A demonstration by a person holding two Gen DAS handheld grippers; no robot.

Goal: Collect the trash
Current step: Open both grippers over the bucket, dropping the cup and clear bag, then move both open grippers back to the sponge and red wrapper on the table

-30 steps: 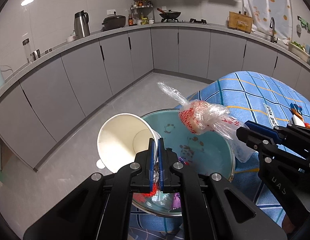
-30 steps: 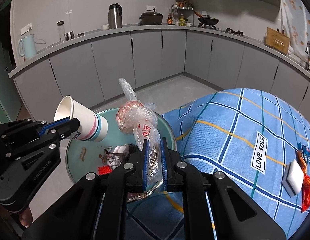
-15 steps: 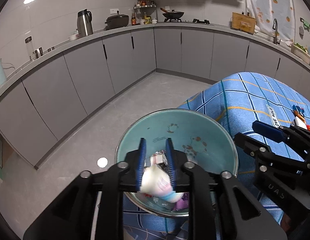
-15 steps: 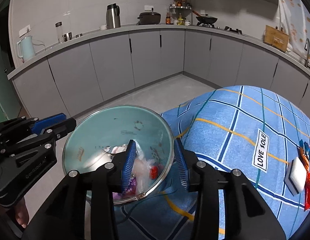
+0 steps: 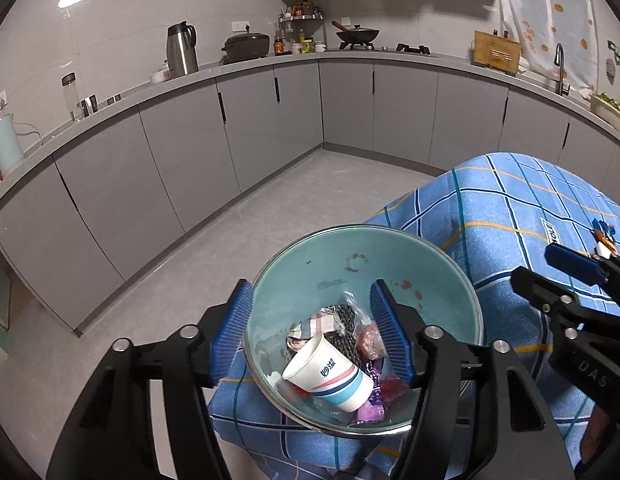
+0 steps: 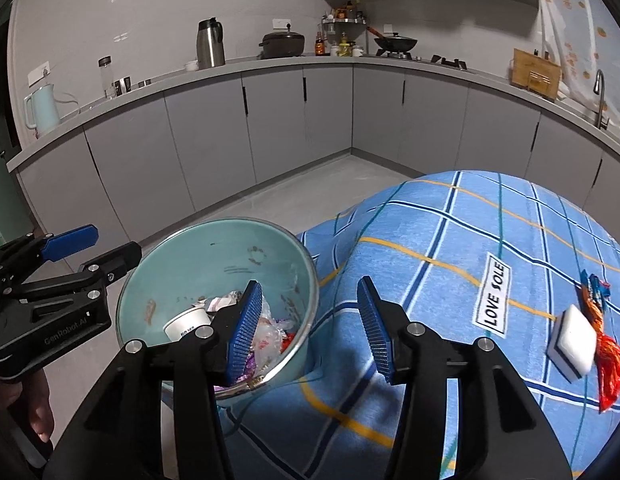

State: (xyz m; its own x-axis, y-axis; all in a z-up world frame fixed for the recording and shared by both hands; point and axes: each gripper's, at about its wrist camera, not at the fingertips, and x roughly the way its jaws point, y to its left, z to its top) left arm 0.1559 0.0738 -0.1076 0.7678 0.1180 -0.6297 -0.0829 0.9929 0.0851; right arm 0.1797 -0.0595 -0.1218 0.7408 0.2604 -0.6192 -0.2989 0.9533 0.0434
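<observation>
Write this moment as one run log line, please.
left gripper: open, empty | right gripper: open, empty | cup, bag: in bowl | wrapper, sponge: on cloth

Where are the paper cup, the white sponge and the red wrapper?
paper cup [image 5: 330, 376], left wrist view, on its striped side.
white sponge [image 6: 572, 338], right wrist view, on its top face.
red wrapper [image 6: 612, 364], right wrist view, on its crinkled middle.

Teal bowl [image 5: 390, 256], blue-checked tablecloth [image 5: 510, 208]

"LOVE SOLE" – tablecloth label [image 6: 493, 298]; "GenRobot.AI" – left gripper [image 6: 90, 248].
</observation>
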